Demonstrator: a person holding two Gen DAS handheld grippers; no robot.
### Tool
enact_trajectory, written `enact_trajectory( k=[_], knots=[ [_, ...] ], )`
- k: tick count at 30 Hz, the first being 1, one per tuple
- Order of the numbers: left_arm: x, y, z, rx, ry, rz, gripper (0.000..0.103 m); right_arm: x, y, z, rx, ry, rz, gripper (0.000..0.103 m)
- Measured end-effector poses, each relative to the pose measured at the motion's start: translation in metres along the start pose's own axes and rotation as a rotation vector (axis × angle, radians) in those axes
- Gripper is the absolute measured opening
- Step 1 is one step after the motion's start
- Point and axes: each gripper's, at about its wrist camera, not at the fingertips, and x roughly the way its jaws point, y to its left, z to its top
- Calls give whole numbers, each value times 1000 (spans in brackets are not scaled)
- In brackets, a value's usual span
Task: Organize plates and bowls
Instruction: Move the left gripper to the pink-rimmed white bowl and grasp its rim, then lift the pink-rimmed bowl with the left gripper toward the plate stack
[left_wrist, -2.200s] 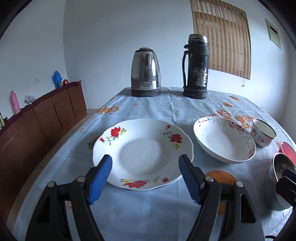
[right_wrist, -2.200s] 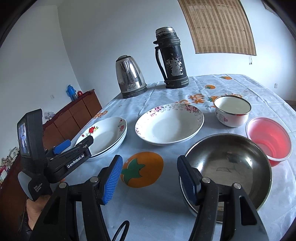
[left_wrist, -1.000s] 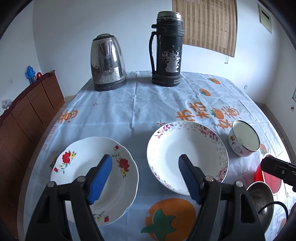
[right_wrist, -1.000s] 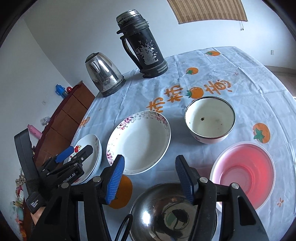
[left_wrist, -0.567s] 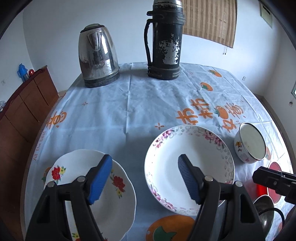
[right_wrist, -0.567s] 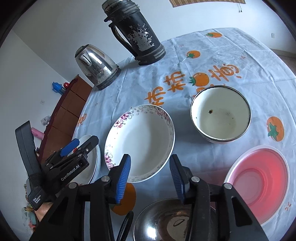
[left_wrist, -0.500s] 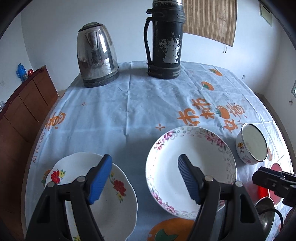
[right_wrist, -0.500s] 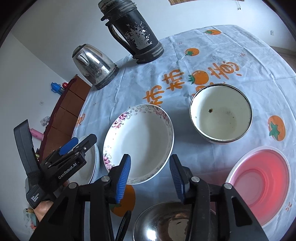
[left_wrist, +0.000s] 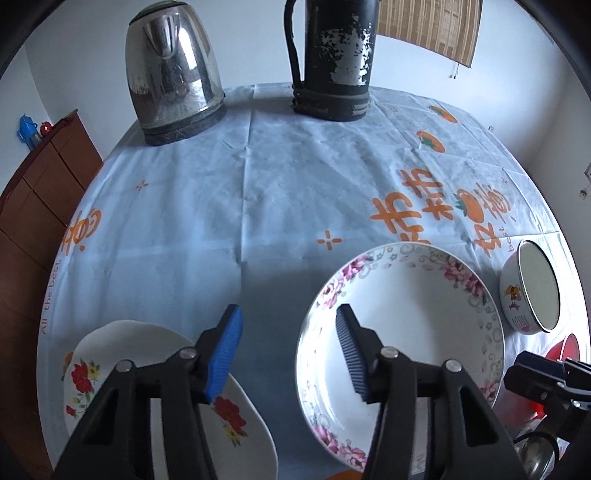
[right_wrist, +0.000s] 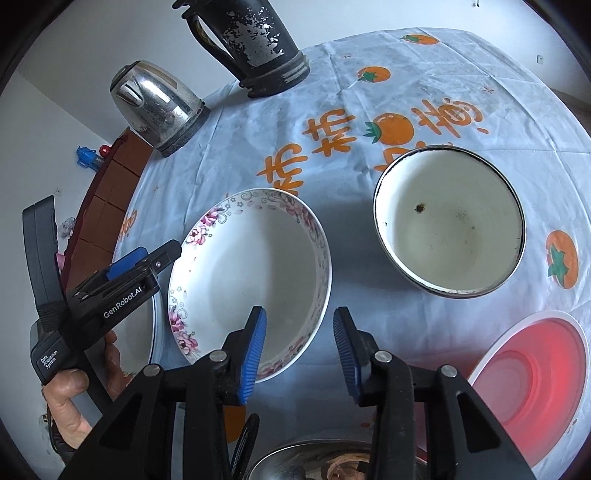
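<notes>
Left wrist view looks down on a round table under a pale blue tablecloth (left_wrist: 221, 192) printed with oranges and orange characters; at its far edge stand a black, paint-chipped thermos flask (left_wrist: 334, 62) and, to its left, a steel electric kettle (left_wrist: 171, 74). A wooden sideboard (left_wrist: 40, 192) runs along the wall to the left. Nearest and largest of the dishes is a deep plate with a pink floral rim (left_wrist: 413, 317), and well apart to its left lies a shallower white plate with red flowers (left_wrist: 107, 354). To the right of the pink-rimmed plate sits a white enamel bowl with a dark rim (right_wrist: 448, 229), empty but for a few dark specks, and nearer the camera a translucent red plastic bowl (right_wrist: 532, 373); a stainless steel bowl (right_wrist: 314, 461) shows only at the bottom edge of the right wrist view. The left gripper (left_wrist: 288, 354) hovers with its blue-padded fingers spread wide and empty, straddling the left rim of the pink-rimmed plate. The right gripper (right_wrist: 299, 354) is likewise open and holds nothing, its left finger over the plate's near rim, its right just outside it.
</notes>
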Motion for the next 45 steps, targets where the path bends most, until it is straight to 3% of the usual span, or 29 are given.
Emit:
enact_trajectory(
  k=[3, 8, 13, 19, 30, 35, 45],
  knots=[
    [8, -2, 1, -8, 20, -16, 50, 5, -1, 2, 15, 14, 6, 41],
    [19, 0, 1, -24, 53, -38, 33, 12, 1, 4, 6, 34, -27, 41],
    [24, -1, -1, -47, 65, -81, 30, 25, -4, 6, 44, 78, -19, 41],
    [24, -3, -3, -43, 64, -101, 26, 34, -7, 7, 62, 110, -6, 31],
    [24, 12, 4, -101, 89, -153, 26, 45, -6, 7, 59, 136, -8, 28],
    [30, 3, 1, -75, 111, -169, 24, 47, -3, 9, 51, 141, -7, 23],
    [23, 0, -11, -57, 83, -141, 24, 48, 1, 10, 23, 138, -17, 23]
  ],
)
